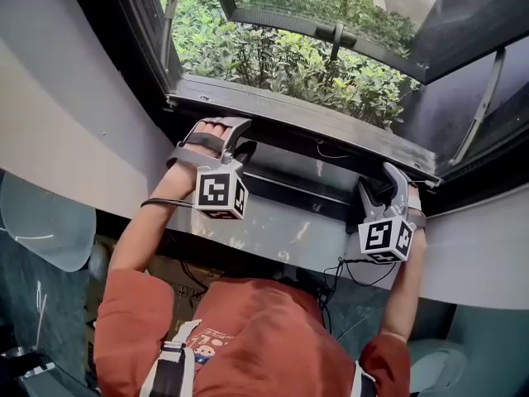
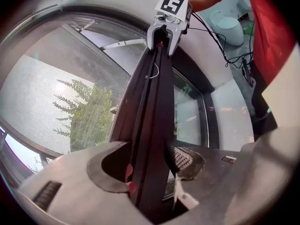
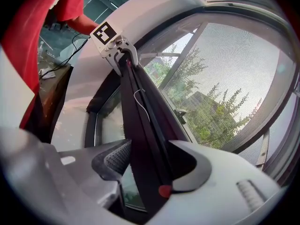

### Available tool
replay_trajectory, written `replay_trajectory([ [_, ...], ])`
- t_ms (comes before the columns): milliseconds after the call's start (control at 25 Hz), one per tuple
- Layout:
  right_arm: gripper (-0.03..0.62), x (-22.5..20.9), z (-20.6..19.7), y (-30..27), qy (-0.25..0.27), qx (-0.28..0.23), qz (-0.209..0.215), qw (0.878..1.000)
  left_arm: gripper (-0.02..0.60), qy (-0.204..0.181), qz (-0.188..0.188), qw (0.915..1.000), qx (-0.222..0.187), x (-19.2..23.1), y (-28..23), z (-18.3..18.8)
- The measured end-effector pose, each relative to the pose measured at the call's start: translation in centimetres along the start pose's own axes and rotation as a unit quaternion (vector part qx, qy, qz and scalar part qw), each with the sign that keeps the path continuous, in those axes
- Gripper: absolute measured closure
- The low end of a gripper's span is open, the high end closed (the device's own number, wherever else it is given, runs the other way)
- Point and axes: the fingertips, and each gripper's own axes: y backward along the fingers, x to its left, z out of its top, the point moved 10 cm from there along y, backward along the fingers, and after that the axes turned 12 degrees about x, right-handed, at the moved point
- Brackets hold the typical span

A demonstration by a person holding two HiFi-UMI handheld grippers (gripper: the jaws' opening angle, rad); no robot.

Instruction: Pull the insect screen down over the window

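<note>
The insect screen's dark bottom bar (image 1: 307, 139) runs across the window opening, with a thin white cord on it. My left gripper (image 1: 221, 131) is shut on the bar's left part. My right gripper (image 1: 387, 180) is shut on its right part. In the left gripper view the bar (image 2: 152, 125) passes between the pads of the left gripper (image 2: 150, 168) and runs to the right gripper (image 2: 165, 32). In the right gripper view the bar (image 3: 140, 125) sits in the right gripper (image 3: 145, 168) and ends at the left gripper (image 3: 123, 50). Grey mesh (image 3: 234, 64) stretches above the bar.
Green shrubs (image 1: 273, 56) lie outside below the opened window sash (image 1: 331, 27). A white sill (image 1: 273, 234) runs under the bar. Black cables (image 1: 347, 271) hang by the person's red shirt (image 1: 248, 329). A pale round object (image 1: 41, 222) sits at the left.
</note>
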Motion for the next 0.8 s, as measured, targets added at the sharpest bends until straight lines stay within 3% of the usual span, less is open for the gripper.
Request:
replay_trajectory([
  [360, 0.342, -0.3, -0.1, 0.7, -0.044, -0.024, 0.001, 0.999, 0.354, 0.055, 0.017, 0.9977, -0.036, -0.3, 0.3, -0.3],
  [480, 0.341, -0.7, 0.4, 1.2, -0.061, -0.052, -0.018, 0.997, 0.354, 0.096, 0.026, 0.9937, -0.051, 0.0, 1.0, -0.5],
  [640, 0.342, -0.5, 0.2, 2.7, -0.088, -0.072, -0.034, 0.993, 0.354, 0.180, 0.034, 0.9789, -0.091, -0.7, 2.3, 0.0],
  [800, 0.342, 0.0, -0.3, 3.8, -0.112, -0.082, -0.037, 0.990, 0.354, 0.269, 0.035, 0.9544, -0.126, -1.9, 3.5, 0.1],
])
